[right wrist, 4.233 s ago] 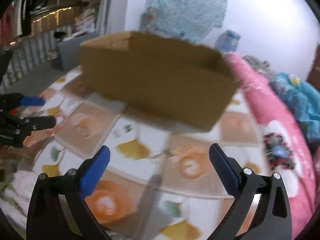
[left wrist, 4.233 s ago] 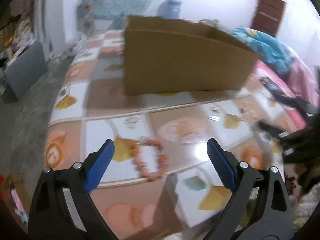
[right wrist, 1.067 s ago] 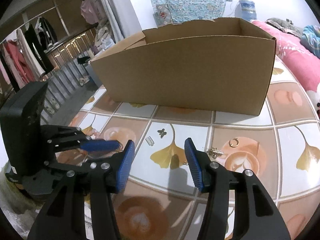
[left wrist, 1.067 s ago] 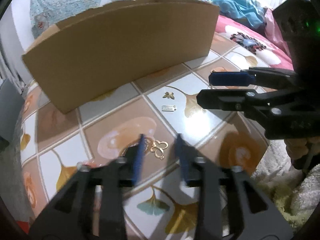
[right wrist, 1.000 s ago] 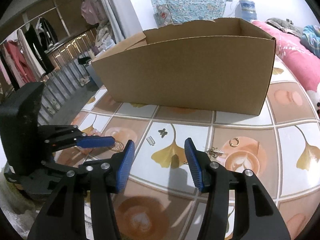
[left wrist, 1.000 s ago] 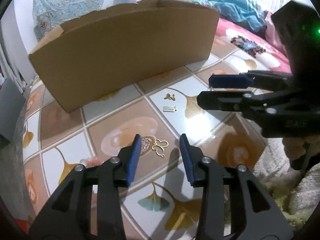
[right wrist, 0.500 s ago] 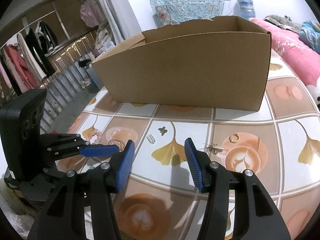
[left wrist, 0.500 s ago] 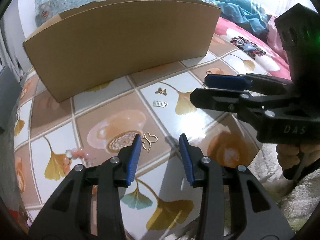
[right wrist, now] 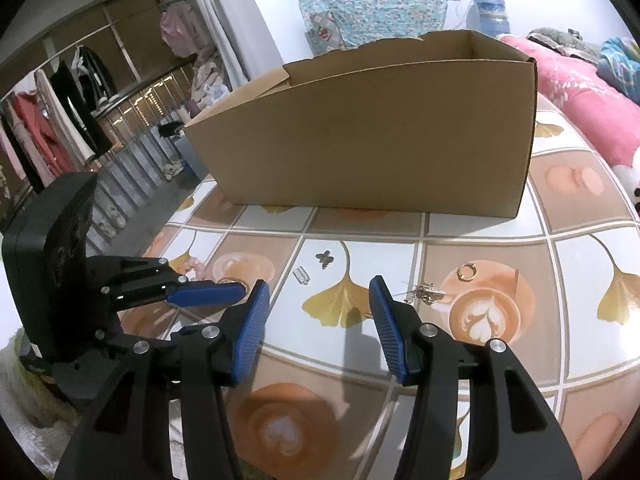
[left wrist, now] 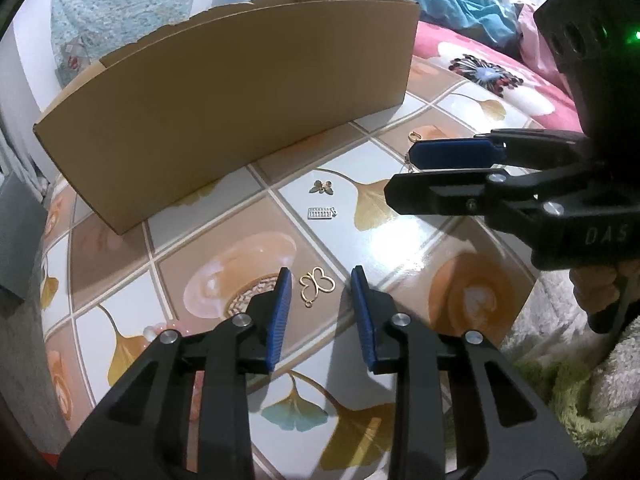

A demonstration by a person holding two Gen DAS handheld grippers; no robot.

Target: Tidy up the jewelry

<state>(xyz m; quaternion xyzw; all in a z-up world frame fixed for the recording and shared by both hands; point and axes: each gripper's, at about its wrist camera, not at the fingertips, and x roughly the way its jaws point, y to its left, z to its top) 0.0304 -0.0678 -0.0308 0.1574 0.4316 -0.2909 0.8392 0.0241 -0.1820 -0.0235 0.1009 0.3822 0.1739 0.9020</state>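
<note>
left claw narrowed around butterfly pendant, angled down.

The cardboard box hides its inside; the pink bead bracelet lies half behind the fingers.

Counter covering: glossy, smooth, glare-reflecting plastic-like sheet. Box: matt brown cardboard, torn far rim. Butterfly pendant: thin shiny gold metal. Small comb-like piece: silvery metal. Left tool: matt black plastic, ribbed blue pads, bright metal rivets. Fleecy pale cloth near right.
</note>
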